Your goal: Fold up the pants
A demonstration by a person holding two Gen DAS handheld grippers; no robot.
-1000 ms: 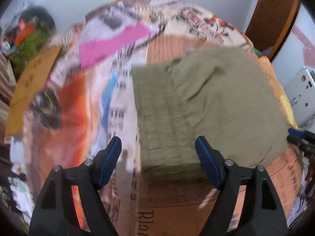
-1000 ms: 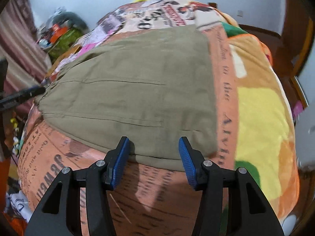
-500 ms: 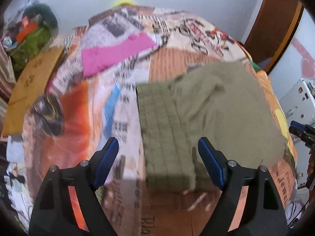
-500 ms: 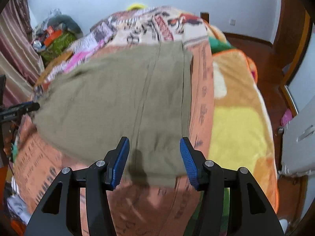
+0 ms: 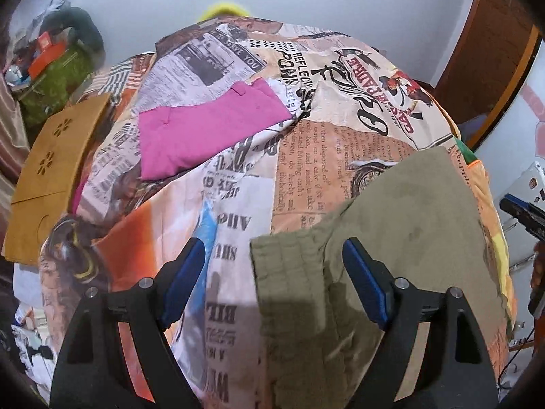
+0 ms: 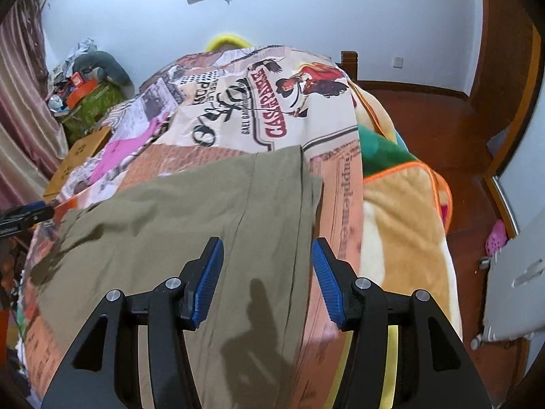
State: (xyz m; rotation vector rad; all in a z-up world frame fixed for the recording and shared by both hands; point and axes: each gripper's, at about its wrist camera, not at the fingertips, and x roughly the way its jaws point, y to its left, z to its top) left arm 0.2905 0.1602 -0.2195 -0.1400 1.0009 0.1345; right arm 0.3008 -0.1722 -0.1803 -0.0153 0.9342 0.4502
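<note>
Olive pants (image 5: 402,231) lie folded flat on the newspaper-print bed cover (image 5: 340,143); their ribbed waistband edge shows in the left wrist view. My left gripper (image 5: 272,255) hovers open above that waistband corner, with nothing between its blue pads. In the right wrist view the pants (image 6: 190,225) spread from the middle to the left, a seam running along them. Above their right edge my right gripper (image 6: 265,248) is open and empty. Each gripper also shows at the edge of the other view: the right gripper (image 5: 521,211) and the left gripper (image 6: 24,214).
A folded pink garment (image 5: 204,136) lies farther back on the bed. A brown board (image 5: 51,177) leans at the left edge, with a clutter pile (image 5: 58,68) behind it. A yellow-and-orange blanket (image 6: 402,225) covers the bed's right side. A wooden floor (image 6: 425,129) lies beyond.
Both grippers have drawn back and lifted off the pants, so more of the bed and room shows. The pants stay flat on the bed. Both jaws remain open.
</note>
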